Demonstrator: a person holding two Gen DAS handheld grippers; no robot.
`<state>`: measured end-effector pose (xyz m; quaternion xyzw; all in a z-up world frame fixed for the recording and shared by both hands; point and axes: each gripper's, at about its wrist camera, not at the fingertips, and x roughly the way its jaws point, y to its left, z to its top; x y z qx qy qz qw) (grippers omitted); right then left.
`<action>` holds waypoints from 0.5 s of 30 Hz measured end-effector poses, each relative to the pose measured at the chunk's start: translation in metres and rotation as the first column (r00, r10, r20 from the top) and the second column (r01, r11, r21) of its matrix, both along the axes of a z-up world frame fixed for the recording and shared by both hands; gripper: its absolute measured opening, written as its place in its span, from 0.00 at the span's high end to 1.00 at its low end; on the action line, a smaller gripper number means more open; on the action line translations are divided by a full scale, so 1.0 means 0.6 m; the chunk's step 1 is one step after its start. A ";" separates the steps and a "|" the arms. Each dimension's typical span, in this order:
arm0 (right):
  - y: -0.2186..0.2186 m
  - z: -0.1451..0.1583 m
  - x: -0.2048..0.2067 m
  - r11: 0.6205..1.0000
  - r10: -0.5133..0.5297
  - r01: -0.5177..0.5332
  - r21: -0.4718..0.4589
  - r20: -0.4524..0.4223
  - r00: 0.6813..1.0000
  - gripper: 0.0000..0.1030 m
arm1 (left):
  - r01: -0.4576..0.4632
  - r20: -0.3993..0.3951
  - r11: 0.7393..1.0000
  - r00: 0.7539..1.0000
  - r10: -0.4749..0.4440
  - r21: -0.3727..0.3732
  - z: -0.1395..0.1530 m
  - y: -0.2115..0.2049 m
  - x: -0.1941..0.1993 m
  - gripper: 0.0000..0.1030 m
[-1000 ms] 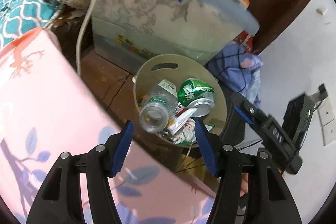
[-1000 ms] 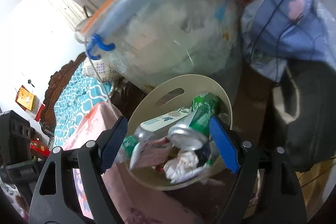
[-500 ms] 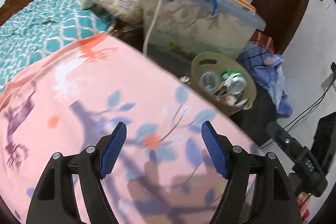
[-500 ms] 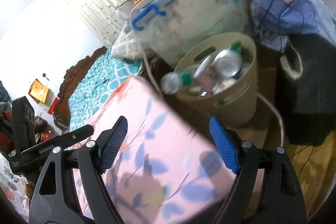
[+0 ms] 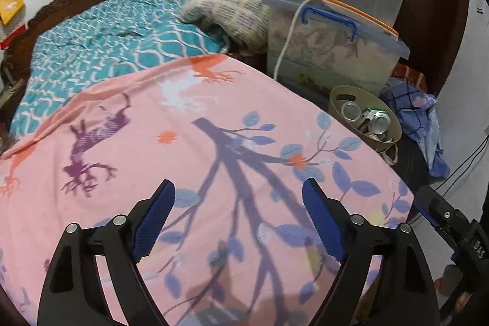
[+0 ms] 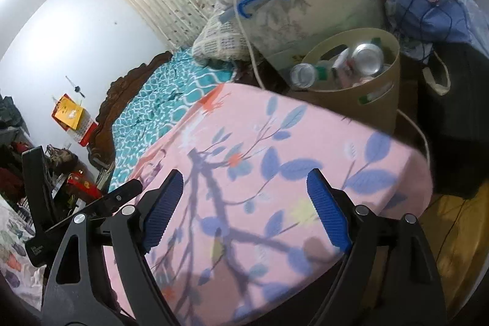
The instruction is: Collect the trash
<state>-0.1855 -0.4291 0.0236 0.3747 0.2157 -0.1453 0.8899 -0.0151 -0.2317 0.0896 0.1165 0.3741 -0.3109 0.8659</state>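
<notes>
1. Landmark is the tan bin [image 5: 365, 124] on the floor at the far right corner of the bed. It holds trash: a clear bottle [image 6: 302, 75] leaning at its left rim, a silver-topped can [image 6: 366, 58] in the middle, crumpled wrappers under them.
2. Left tongs [image 5: 238, 222]: jaws spread wide, nothing between them, over the pink sheet [image 5: 183, 142], well short of the bin.
3. Right tongs [image 6: 244, 208]: also spread wide and empty, over the bed corner just short of the bin.
4. Lidded storage box [image 5: 333, 48] stands right behind the bin; blue cloth bundle [image 5: 418, 118] just right of it.
5. Step, my guess: between pickups, or collection finished. No loose trash visible on the sheet.
6. Next move calls for scanning bed and floor for leftover litter; if found, close one set of tongs on it and carry it to the bin.
</notes>
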 end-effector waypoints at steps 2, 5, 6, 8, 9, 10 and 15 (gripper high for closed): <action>0.017 0.006 0.000 1.000 0.012 -0.012 -0.007 0.003 1.000 0.19 | -0.018 0.019 1.000 1.000 0.018 -0.001 0.004 0.017 -0.006 0.18; 0.042 0.016 0.002 0.999 0.027 -0.027 -0.026 0.005 1.000 0.19 | -0.030 0.036 0.999 0.999 0.031 -0.011 0.010 0.041 -0.014 0.16; 0.048 0.018 0.003 0.999 0.029 -0.029 -0.028 0.006 1.000 0.19 | -0.033 0.042 0.999 0.999 0.033 -0.012 0.012 0.048 -0.016 0.16; 0.060 0.022 0.004 0.999 0.031 -0.031 -0.032 0.007 0.999 0.18 | -0.038 0.051 0.999 0.998 0.039 -0.014 0.014 0.059 -0.019 0.15; 0.063 0.024 0.004 0.999 0.032 -0.032 -0.034 0.008 0.999 0.18 | -0.041 0.055 0.999 0.998 0.042 -0.015 0.015 0.065 -0.021 0.15; 0.067 0.025 0.005 0.999 0.032 -0.032 -0.037 0.007 0.999 0.18 | -0.044 0.057 0.999 0.997 0.044 -0.016 0.014 0.069 -0.021 0.15; 0.086 0.033 0.006 0.998 0.031 -0.031 -0.053 0.004 0.999 0.15 | -0.062 0.060 0.998 0.996 0.063 -0.017 0.016 0.089 -0.022 0.09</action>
